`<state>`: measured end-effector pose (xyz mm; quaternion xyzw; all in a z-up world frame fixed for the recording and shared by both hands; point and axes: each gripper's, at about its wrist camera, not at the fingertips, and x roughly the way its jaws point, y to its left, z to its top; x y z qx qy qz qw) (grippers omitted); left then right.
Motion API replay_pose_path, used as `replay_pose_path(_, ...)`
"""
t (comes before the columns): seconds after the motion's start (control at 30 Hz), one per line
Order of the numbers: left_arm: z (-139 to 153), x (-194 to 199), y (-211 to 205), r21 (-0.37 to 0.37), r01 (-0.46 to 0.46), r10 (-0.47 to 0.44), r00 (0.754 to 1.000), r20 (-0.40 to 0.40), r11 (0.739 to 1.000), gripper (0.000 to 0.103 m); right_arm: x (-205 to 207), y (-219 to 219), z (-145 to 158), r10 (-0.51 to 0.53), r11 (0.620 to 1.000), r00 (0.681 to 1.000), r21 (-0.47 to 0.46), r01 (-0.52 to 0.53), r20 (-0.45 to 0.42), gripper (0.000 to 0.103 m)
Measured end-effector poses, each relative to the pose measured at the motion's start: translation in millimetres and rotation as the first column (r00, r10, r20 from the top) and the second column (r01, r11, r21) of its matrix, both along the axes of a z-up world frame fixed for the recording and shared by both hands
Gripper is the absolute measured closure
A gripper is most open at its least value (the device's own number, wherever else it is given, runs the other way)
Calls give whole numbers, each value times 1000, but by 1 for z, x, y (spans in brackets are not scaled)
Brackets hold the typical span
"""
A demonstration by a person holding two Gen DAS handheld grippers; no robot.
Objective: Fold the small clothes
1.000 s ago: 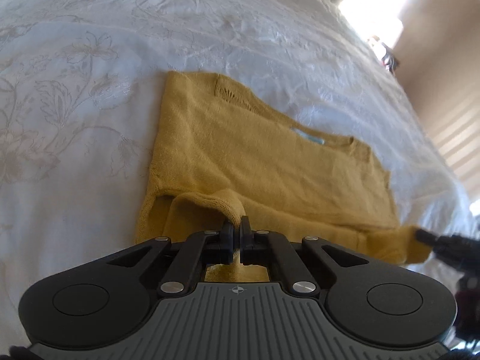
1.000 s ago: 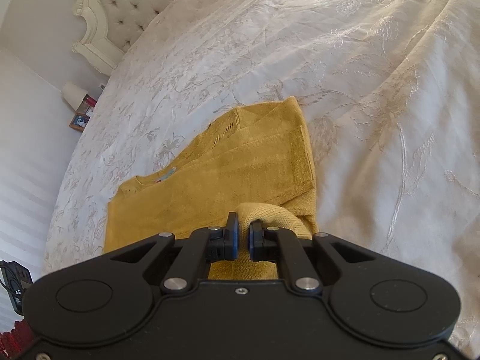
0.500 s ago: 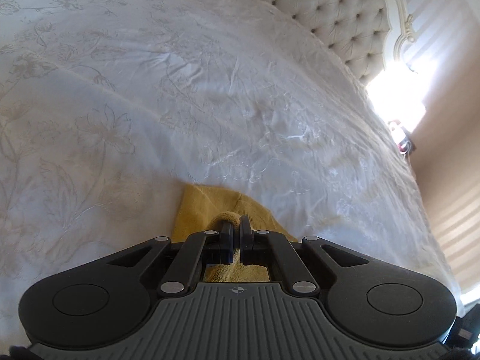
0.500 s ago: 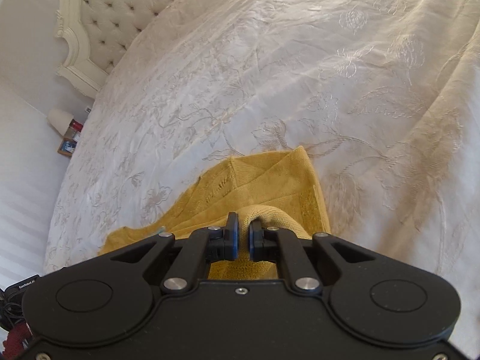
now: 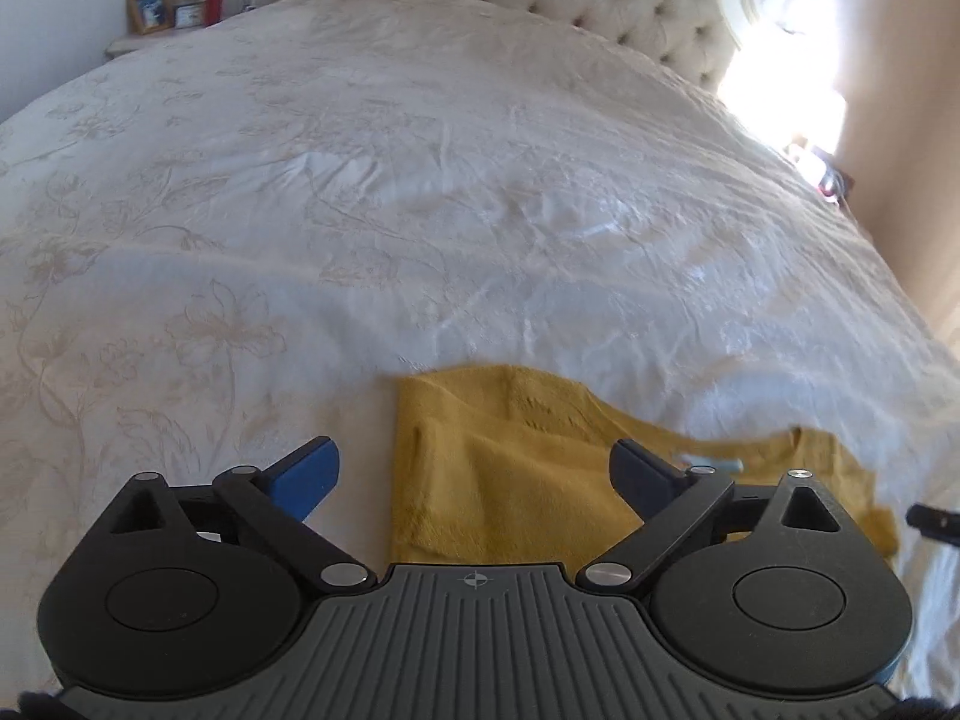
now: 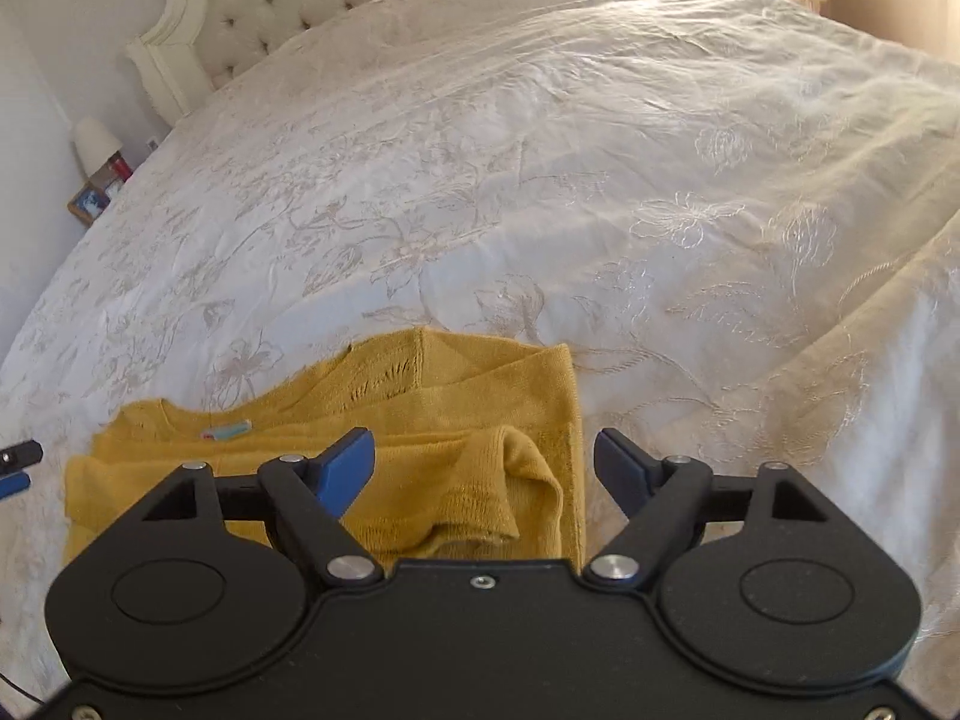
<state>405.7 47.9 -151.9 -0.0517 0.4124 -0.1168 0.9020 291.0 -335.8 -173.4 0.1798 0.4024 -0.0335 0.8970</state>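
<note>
- Lying folded on the white embroidered bedspread (image 5: 420,192), the yellow knit sweater (image 5: 516,468) sits directly ahead of and below the left claw (image 5: 474,471), which is spread wide with nothing between its fingers.
- In the left wrist view the sweater's near left edge runs between the two blue pads (image 5: 309,474); the left pad hangs over bare bedspread, the right finger over yellow knit.
- A folded-over layer forms a raised flap in the middle of the gap, and none of the cloth touches either finger as far as the view shows.
- The right claw (image 6: 483,468) is likewise spread apart and grips nothing.
- From the right wrist view the sweater (image 6: 456,396) fills the space between the fingers and reaches out to the left; its right edge stops just inside the right finger, which stands over bedspread (image 6: 600,150).
- A rumpled sleeve cuff (image 6: 516,480) lies bunched on top of the garment, between the fingers and close to the claw's body.
- The neckline with its small pale blue label (image 6: 227,431) lies to the left of the left finger.
- A dark tip of the other tool shows at the far left edge of this view, beside the sweater's left end.
- A tufted headboard (image 6: 288,6) stands at the far end of the bed, with a nightstand holding a lamp (image 6: 95,141) and a picture frame (image 6: 90,201) beside it.
</note>
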Motion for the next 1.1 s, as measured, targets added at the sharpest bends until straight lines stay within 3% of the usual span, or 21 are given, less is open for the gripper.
replay_pose_path(0.1,-10,-22,-26,71,124,-120,992,-46,990,5,-9,28,-1,94,994,995,-48,-95,-10,18)
replay_pose_path(0.2,-29,-38,-48,88,203,-194,976,-101,975,5,-11,56,-8,184,980,983,-72,-185,-30,18)
replay_pose_path(0.43,-57,-26,-65,105,233,-213,962,-170,967,5,7,90,-29,319,939,945,-108,-326,-78,18)
replay_pose_path(0.7,-53,54,-60,132,205,-188,974,-127,970,5,66,64,-32,269,944,961,-180,-276,-63,17)
replay_pose_path(0.87,-35,95,-54,143,158,-150,986,-67,977,5,93,35,-18,156,969,987,-192,-159,-29,17)
replay_pose_path(1.1,-8,79,-40,96,122,-123,992,-4,988,5,59,24,5,124,981,992,-153,-118,29,17)
